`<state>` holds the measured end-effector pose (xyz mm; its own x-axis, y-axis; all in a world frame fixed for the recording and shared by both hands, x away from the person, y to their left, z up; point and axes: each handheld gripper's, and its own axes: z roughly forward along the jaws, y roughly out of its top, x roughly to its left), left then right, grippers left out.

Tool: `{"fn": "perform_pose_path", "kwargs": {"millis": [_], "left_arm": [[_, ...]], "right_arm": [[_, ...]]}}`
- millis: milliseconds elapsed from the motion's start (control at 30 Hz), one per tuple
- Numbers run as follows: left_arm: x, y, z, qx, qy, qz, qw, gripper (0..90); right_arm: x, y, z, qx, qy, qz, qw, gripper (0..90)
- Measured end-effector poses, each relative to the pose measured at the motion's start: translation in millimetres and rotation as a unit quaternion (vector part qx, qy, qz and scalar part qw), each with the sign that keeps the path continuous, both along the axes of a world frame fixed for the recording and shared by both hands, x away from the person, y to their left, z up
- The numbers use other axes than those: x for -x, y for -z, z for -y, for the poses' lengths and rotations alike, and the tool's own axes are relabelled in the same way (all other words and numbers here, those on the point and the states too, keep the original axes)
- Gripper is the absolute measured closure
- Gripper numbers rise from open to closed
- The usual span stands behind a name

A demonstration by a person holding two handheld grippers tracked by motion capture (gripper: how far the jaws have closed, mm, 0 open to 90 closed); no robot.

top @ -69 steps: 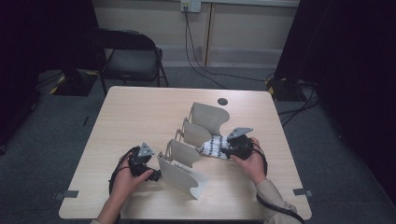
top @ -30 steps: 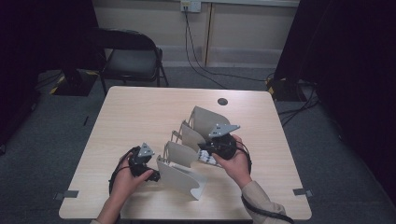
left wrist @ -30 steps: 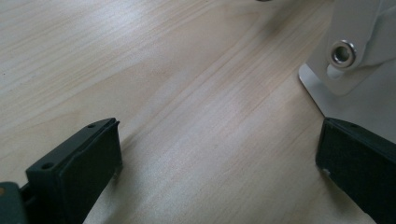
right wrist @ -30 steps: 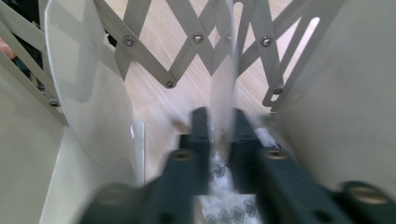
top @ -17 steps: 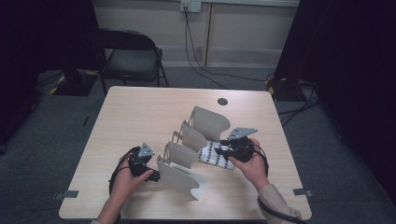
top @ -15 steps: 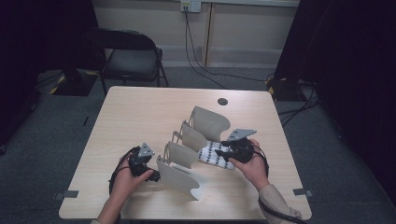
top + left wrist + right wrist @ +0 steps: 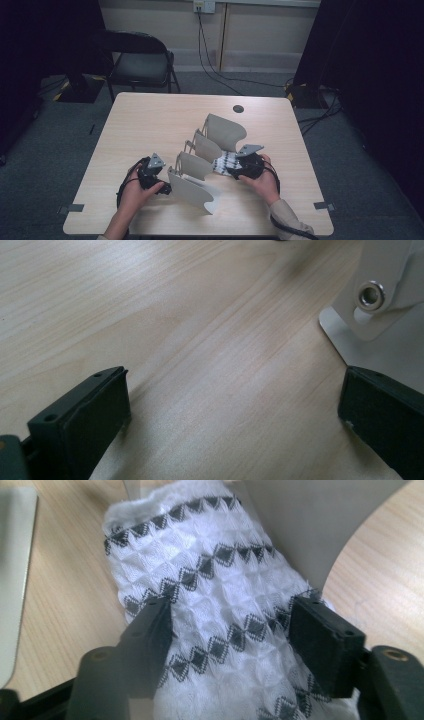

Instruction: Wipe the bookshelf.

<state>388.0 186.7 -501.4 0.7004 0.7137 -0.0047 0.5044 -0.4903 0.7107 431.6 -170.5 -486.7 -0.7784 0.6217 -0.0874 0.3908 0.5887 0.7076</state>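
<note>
cloth (image 7: pixel 210 605): white, quilted weave, rows of black diamonds, folded and rumpled | place: lying on table (image 7: pixel 150 125) between jaws of right tool (image 7: pixel 227 640), against white rack (image 7: pixel 200 185) panel ahead | right tool: jaws just been opening, pads apart beside cloth, no grip | left tool (image 7: pixel 235 405): wide open, bare table between, rack foot just beside.

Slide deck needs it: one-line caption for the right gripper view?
Right claw open astride a white cloth with black diamonds, lying between the rack's pale dividers on the wooden table.
</note>
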Motion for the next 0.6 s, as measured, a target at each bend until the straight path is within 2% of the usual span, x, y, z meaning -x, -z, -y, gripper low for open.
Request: {"fn": "perform_pose_path", "kwargs": {"millis": [100,167,200,300,400,467,600], "left_arm": [[0.1,0.2,0.3,0.002,-0.001,0.000,1.0000,0.0],[0.1,0.1,0.3,0.002,-0.001,0.000,1.0000,0.0],[0.1,0.2,0.3,0.002,-0.001,0.000,1.0000,0.0],[0.1,0.2,0.3,0.002,-0.001,0.000,1.0000,0.0],[0.1,0.2,0.3,0.002,-0.001,0.000,1.0000,0.0],[0.1,0.3,0.5,0.004,-0.002,0.000,1.0000,0.0],[0.1,0.3,0.6,0.004,-0.002,0.000,1.0000,0.0]], "right_arm": [[1.0,3.1,3.1,-0.018,0.014,0.001,0.9997,43.8],[3.0,1.8,1.7,-0.008,0.016,0.007,0.9998,51.2],[4.1,0.9,0.8,-0.004,0.017,0.005,0.9998,57.0],[4.6,-1.4,-0.7,0.002,0.026,-0.003,0.9997,66.4],[5.1,-2.5,2.0,-0.009,0.032,-0.011,0.9994,74.2],[5.5,-3.5,5.8,-0.023,0.037,-0.021,0.9988,77.4],[7.6,-8.8,13.1,-0.029,0.047,-0.021,0.9982,79.5]]}}
